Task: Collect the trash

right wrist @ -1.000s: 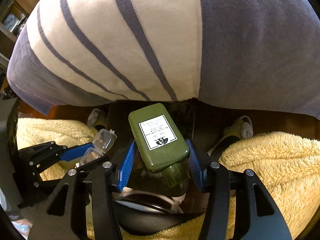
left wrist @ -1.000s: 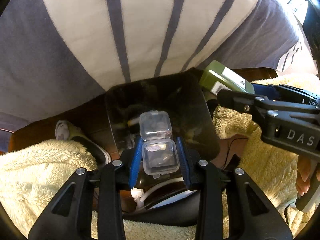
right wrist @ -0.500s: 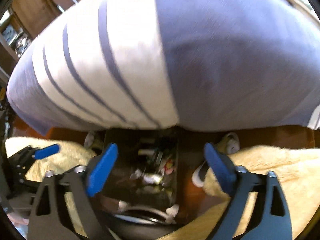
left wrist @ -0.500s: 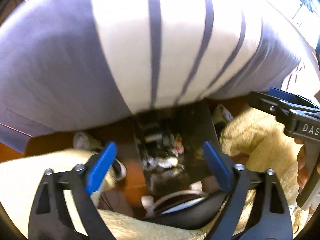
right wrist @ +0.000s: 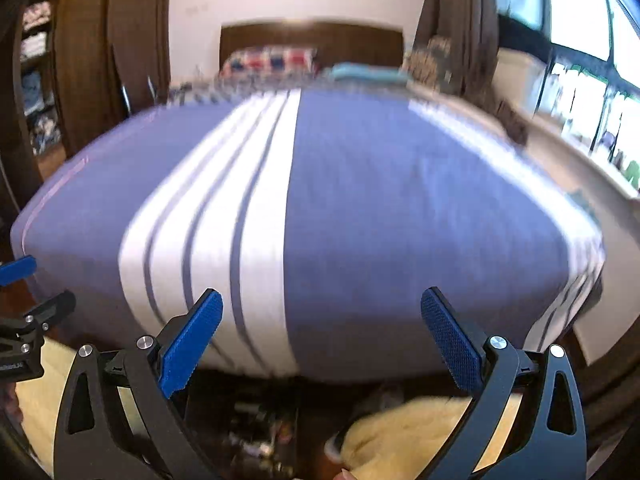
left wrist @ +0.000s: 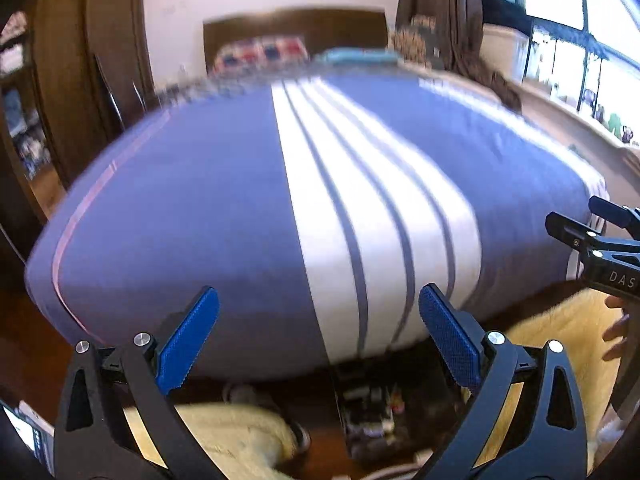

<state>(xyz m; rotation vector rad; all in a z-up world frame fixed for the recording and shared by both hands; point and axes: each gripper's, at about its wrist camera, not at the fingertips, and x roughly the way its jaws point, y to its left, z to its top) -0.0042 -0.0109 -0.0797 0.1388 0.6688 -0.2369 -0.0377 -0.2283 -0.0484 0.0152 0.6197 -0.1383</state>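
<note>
My left gripper (left wrist: 319, 336) is open and empty, its blue pads wide apart, raised in front of the bed. My right gripper (right wrist: 322, 338) is open and empty too, beside it; it also shows at the right edge of the left wrist view (left wrist: 596, 248). A dark trash bin (left wrist: 372, 408) with several bits of trash inside stands on the floor below both grippers, at the foot of the bed; it also shows in the right wrist view (right wrist: 260, 424). Both views are motion-blurred.
A bed with a blue and white striped cover (left wrist: 280, 208) fills the middle. Cream fluffy fabric (left wrist: 240, 436) lies at both sides of the bin. Pillows (right wrist: 272, 62) and a headboard are at the far end, windows at the right, shelves at the left.
Both grippers let go of their items, the clear plastic case and the green bottle, over the bin and opened wide. Both then tilted up from the bin toward the bed.
</note>
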